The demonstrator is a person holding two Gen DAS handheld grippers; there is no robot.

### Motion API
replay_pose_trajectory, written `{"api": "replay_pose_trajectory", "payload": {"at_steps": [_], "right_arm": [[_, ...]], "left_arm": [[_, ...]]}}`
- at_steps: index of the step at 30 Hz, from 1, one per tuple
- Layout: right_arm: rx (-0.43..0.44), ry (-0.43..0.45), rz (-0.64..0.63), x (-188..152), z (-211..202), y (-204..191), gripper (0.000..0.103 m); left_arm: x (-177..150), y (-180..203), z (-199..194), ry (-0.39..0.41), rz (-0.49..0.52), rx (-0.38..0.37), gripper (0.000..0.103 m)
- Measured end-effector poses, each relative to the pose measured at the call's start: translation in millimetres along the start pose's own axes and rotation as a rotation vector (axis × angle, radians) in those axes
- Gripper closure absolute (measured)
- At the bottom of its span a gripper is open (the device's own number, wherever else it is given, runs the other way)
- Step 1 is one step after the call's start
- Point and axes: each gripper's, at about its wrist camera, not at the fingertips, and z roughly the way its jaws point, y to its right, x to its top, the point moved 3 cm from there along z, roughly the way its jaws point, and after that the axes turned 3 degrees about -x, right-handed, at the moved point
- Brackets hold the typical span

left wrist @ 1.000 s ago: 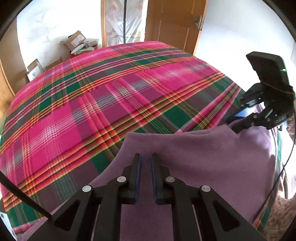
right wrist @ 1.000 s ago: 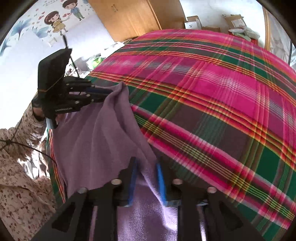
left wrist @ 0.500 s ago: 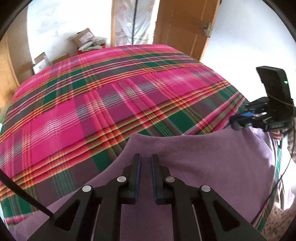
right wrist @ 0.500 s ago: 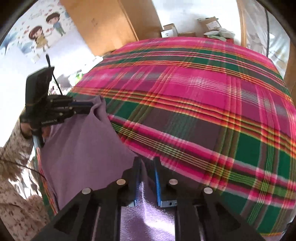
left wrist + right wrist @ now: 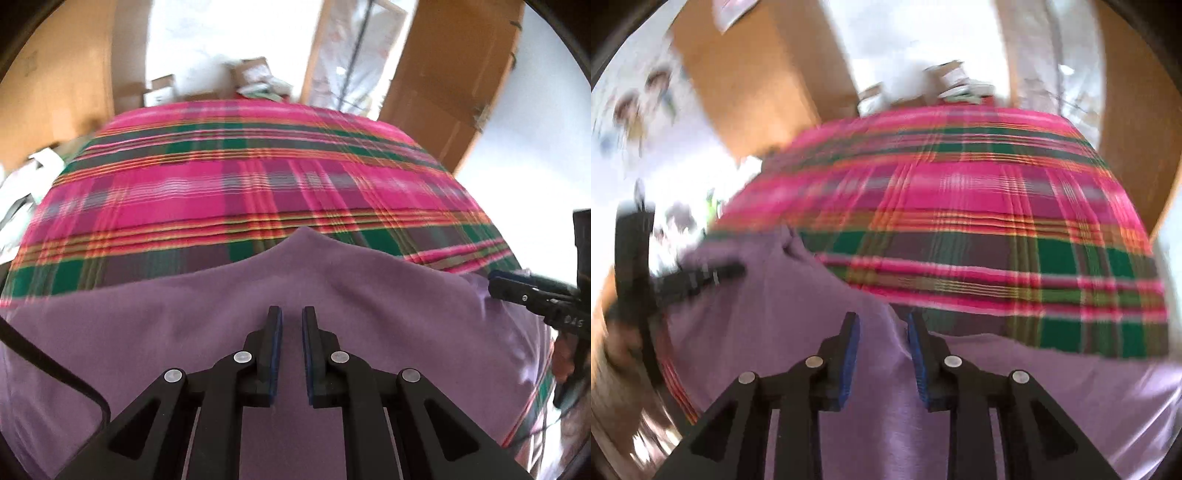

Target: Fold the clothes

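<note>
A: On the bed (image 5: 258, 192), across its near edge, lies the purple cloth (image 5: 184, 321), spread over the plaid cover.

B: And the grippers?

A: Left gripper (image 5: 291, 328): fingers narrowly parted above the cloth, and I see no fabric pinched between them. Right gripper (image 5: 882, 332): fingers are opening, a raised ridge of cloth between them but the pads no longer press it.

B: How will it handle?

A: Soft, light and limp, I judge; it drapes and puckers, so it won't hold a crease unaided. Take it at an edge or corner, one gripper each side, pinching both layers firmly, since thin fabric likely slips out of a loose hold.
</note>
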Motion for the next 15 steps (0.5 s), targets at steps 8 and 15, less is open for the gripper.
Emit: {"api": "replay_pose_trajectory", "payload": {"at_steps": [8, 15], "right_arm": [[-0.093, -0.005, 0.066, -20.0, 13.6, -29.7, 0.075], [-0.152, -0.002, 0.017, -31.9, 15.0, -58.8, 0.075]], "left_arm": [[-20.9, 7.8, 3.7, 0.004, -0.021, 0.044, 0.092], [-26.8, -4.9, -13.9, 0.040, -0.111, -0.168, 0.092]]}}
